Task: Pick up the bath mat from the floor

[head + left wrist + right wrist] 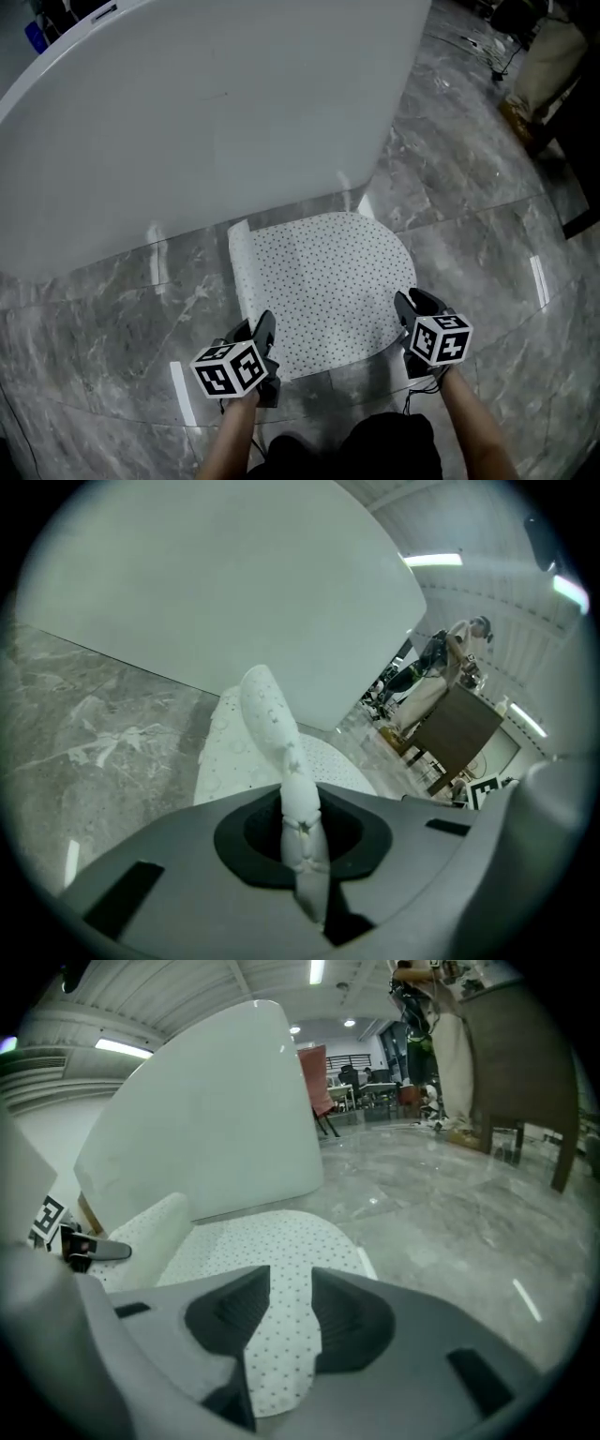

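A white dotted bath mat lies on the grey marble floor against the white bathtub. Its left edge is rolled up in a ridge. At the mat's near left corner my left gripper is shut on that edge. In the left gripper view the pinched fold rises out from between the jaws of the left gripper. My right gripper is at the mat's near right edge. In the right gripper view the right gripper has its jaws apart, and the flat mat shows between them.
The bathtub wall stands just beyond the mat. A person's legs and cables are at the far right. A brown table stands further off. The marble floor spreads to the right.
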Demonstrator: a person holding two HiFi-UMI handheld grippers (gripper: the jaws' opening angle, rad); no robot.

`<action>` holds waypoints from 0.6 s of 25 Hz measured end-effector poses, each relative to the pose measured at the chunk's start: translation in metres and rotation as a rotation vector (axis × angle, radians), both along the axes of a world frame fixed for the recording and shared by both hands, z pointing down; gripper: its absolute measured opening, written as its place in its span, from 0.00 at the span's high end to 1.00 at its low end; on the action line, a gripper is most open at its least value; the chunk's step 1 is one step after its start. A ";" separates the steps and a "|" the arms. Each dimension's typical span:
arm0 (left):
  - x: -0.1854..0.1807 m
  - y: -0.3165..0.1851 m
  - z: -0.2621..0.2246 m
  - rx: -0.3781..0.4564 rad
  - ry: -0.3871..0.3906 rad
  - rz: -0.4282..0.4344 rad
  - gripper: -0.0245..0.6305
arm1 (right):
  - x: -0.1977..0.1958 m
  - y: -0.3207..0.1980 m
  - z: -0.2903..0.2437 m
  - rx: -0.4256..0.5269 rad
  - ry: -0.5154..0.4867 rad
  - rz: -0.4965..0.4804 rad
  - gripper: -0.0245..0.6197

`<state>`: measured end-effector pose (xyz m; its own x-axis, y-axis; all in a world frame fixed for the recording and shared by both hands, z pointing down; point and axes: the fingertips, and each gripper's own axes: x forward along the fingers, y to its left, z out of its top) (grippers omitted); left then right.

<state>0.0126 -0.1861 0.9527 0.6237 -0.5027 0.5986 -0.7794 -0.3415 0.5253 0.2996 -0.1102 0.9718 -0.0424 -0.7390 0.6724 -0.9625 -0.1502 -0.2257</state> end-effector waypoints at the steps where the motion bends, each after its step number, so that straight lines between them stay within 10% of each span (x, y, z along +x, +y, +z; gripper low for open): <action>1: 0.006 0.001 -0.001 0.000 0.005 0.013 0.93 | 0.010 0.003 0.001 -0.005 0.014 0.023 0.74; 15: 0.063 0.011 -0.020 0.019 0.058 0.155 0.92 | 0.067 -0.014 0.053 -0.169 0.066 0.017 0.65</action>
<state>0.0758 -0.1753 0.9326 0.7276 -0.4085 0.5511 -0.6854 -0.4654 0.5600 0.3670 -0.1237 1.0252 0.0178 -0.6154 0.7880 -0.9714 -0.1974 -0.1322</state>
